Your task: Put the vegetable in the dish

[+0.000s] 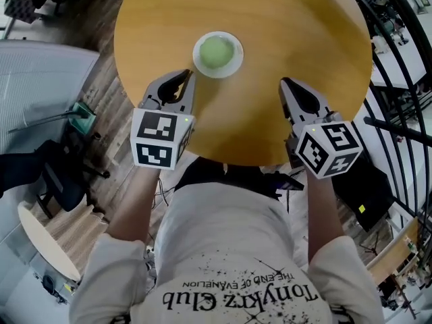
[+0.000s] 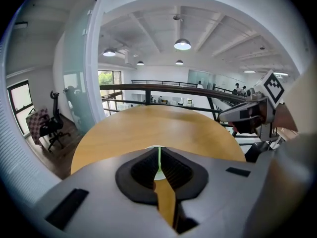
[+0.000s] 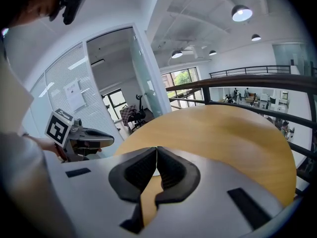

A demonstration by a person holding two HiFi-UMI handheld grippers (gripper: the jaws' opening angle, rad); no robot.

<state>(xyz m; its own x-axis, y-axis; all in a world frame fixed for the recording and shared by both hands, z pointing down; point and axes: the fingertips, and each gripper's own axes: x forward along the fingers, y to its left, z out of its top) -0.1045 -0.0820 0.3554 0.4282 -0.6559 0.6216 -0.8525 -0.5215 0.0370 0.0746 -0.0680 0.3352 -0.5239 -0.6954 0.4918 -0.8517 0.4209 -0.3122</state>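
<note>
From the head view: the vegetable, a pale green round thing, smooth-looking, sat right in the middle of the white dish on the round wooden tabletop. Job looked basically done to me. The left gripper was just short of the dish on the person's side, and the right gripper was further off to its right. Both were empty.

Left gripper view: fingers pressed together with nothing between them, only a green-and-white sliver of the dish peeking through the slit beyond.

Right gripper view: fingers closed up the same way, with nothing in them either.

My only worry was that the dish looked shallow. One careless swing from that nearby left gripper could bump it, and a round veg would probably roll straight out.
</note>
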